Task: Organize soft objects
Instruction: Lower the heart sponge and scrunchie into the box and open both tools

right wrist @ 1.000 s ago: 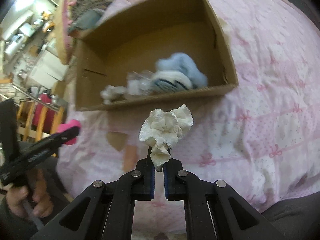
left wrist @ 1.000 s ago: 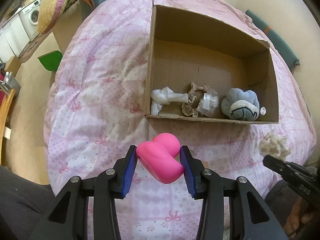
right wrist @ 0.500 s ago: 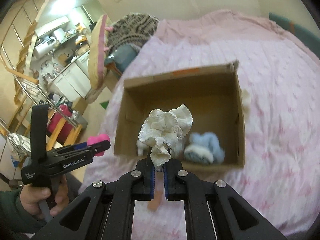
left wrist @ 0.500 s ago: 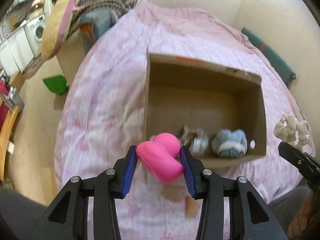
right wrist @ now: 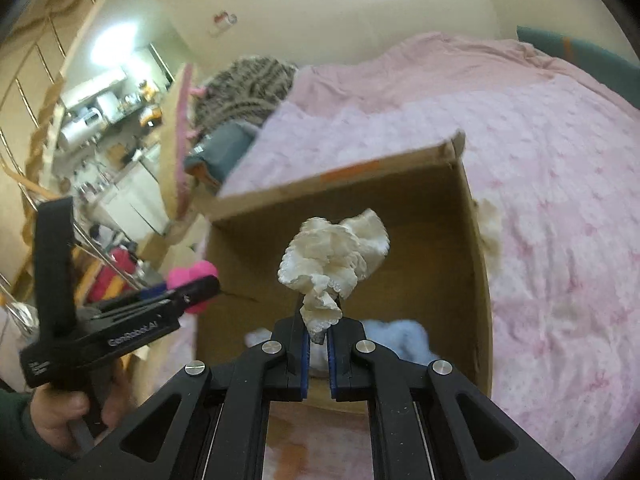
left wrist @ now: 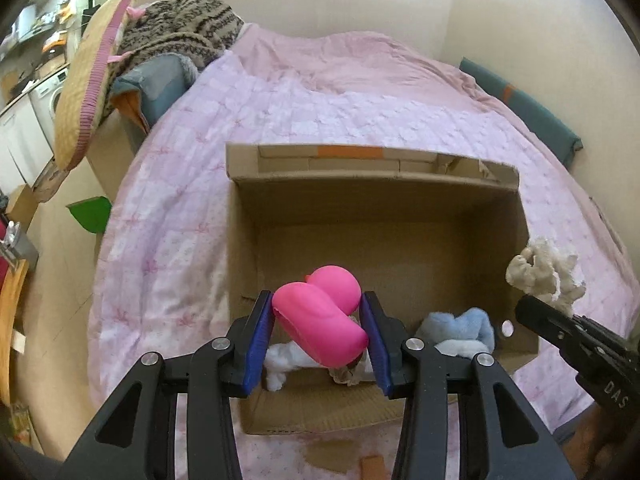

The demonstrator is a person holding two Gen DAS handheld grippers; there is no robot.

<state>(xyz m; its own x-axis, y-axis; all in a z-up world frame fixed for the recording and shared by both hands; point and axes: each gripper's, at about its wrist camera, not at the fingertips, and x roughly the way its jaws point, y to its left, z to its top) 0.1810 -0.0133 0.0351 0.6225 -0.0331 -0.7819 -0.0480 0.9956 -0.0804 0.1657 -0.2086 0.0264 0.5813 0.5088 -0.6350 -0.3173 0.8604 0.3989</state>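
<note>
My left gripper [left wrist: 318, 316] is shut on a pink soft toy [left wrist: 320, 320] and holds it over the near left part of an open cardboard box [left wrist: 372, 168]. My right gripper [right wrist: 318, 334] is shut on a cream frilly cloth [right wrist: 334, 260] and holds it over the box [right wrist: 476, 264] too. The cloth also shows at the right of the left wrist view [left wrist: 546, 276]. In the box lie a light blue soft item [left wrist: 460, 330], a white cloth [left wrist: 280, 360] and a beige crumpled piece [left wrist: 346, 376], partly hidden by the toy.
The box stands on a bed with a pink quilt [left wrist: 180, 208]. Pillows and a striped knit blanket [left wrist: 176, 36] are piled at the bed's far left. A green bin [left wrist: 90, 212] stands on the floor to the left. A teal cushion [left wrist: 520, 112] lies by the right wall.
Both grippers have risen and moved forward over the box with their loads. The box now appears lower and nearer in both views.
</note>
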